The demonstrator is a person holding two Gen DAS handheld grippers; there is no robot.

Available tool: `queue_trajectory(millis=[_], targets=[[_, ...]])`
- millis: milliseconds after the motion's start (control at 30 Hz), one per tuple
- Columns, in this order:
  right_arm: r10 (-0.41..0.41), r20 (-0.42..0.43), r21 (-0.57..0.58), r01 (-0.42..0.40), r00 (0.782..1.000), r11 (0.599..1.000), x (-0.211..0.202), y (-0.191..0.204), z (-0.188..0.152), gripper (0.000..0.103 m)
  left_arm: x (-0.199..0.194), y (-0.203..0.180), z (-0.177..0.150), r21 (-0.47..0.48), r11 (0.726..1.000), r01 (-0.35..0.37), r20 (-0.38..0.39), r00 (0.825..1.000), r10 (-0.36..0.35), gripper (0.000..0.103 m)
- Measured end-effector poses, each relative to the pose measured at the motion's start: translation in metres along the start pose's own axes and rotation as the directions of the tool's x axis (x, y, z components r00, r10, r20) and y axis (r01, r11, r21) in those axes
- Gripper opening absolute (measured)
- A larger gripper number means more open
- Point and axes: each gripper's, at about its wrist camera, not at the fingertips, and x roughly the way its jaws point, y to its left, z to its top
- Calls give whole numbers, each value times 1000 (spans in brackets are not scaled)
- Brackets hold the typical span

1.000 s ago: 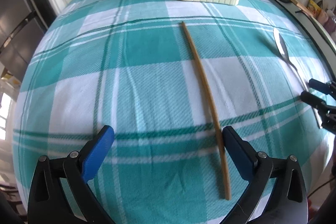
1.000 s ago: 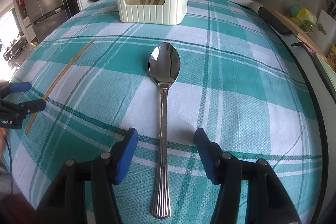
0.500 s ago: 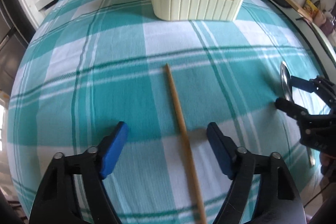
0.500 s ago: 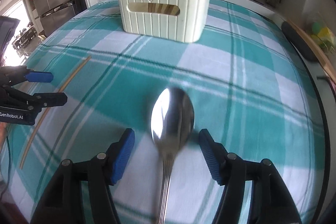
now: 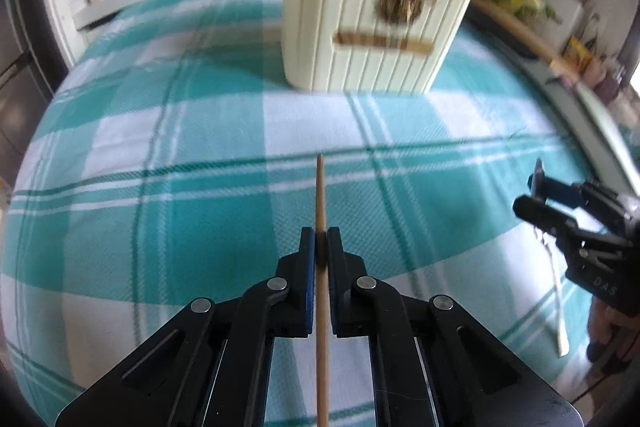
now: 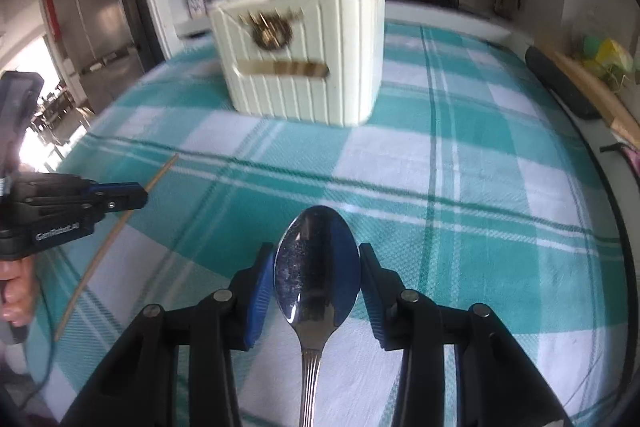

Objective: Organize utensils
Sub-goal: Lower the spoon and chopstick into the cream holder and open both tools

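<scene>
- Left wrist view: left gripper (image 5: 319, 247) has its jaws clamped on a wooden chopstick (image 5: 320, 195), which runs forward between the pads; its tip points toward the cream utensil holder (image 5: 372, 27).
- Chopstick looks light, stiff and thin; likely to pivot in a pinch this far from its tip.
- Right wrist view: right gripper (image 6: 318, 291) grips a metal spoon (image 6: 316, 267) by the sides of its bowl, pads touching both edges.
- Spoon looks heavier and smooth; a bowl grip may slip, the neck would seem surer.
- Holder stands on the checked tablecloth (image 6: 460, 187), sticks already upright inside.
- Open cloth lies ahead; table edge is near on the right.
</scene>
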Motion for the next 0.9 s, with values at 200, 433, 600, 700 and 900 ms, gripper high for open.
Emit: queue_trajectory(millis=[200,433,600,700,900], targets=[[46,116,-31,-43,992,999,-53,17,5,42,-64,4,0,-15,999,43,151,988,-40,4],[59,199,-53,-49,978,997,-98,32,4,42,-122,2,-7,-7,995,100,280,955,-94,4],[59,237,-60,-46,970,997,-116,40,3,41,-151,0,-14,-4,991,133,350,928,-123,4],[58,250,-65,-43,967,997,-122,42,6,41,-159,-1,-13,-5,991,137,373,919,-126,4],[57,279,-61,-41,959,997,-131,42,19,41,-162,3,-10,-16,988,151,379,916,-134,4]])
